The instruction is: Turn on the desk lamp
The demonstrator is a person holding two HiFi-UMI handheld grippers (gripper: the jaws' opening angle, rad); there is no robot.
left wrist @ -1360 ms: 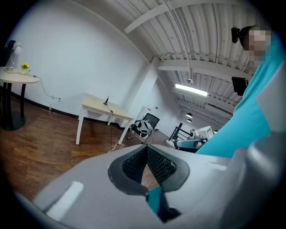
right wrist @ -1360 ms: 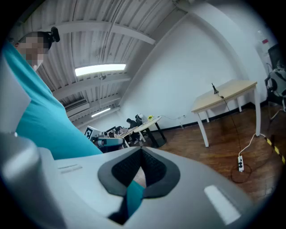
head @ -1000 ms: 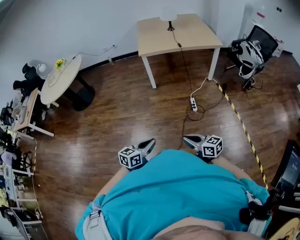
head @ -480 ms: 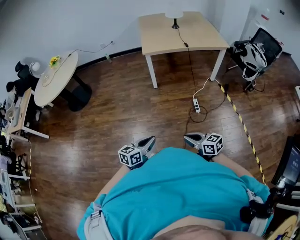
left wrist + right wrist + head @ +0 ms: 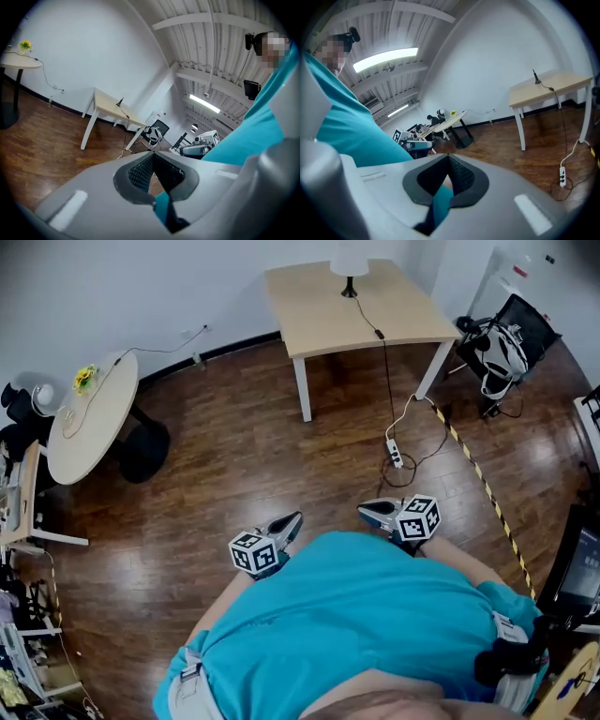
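The desk lamp [image 5: 349, 263], with a white shade on a dark stem, stands at the far edge of a light wooden desk [image 5: 412, 310] across the room. It shows small in the left gripper view [image 5: 120, 101] and in the right gripper view [image 5: 536, 77]. Its cord runs off the desk to a power strip [image 5: 395, 454] on the floor. My left gripper [image 5: 286, 524] and right gripper [image 5: 367, 509] are held close to the teal-shirted torso, far from the lamp. Both are shut with nothing in them, as the left gripper [image 5: 152, 157] and right gripper [image 5: 449, 159] show close up.
A round table [image 5: 89, 418] with a yellow flower stands at the left. An office chair [image 5: 502, 338] loaded with gear is right of the desk. Yellow-black tape [image 5: 487, 493] runs along the wooden floor. A screen [image 5: 581, 568] stands at the right edge, and cluttered shelves line the left wall.
The head view has shifted: the desk and round table sit slightly lower and nearer. Both grippers stay shut, close to the torso.
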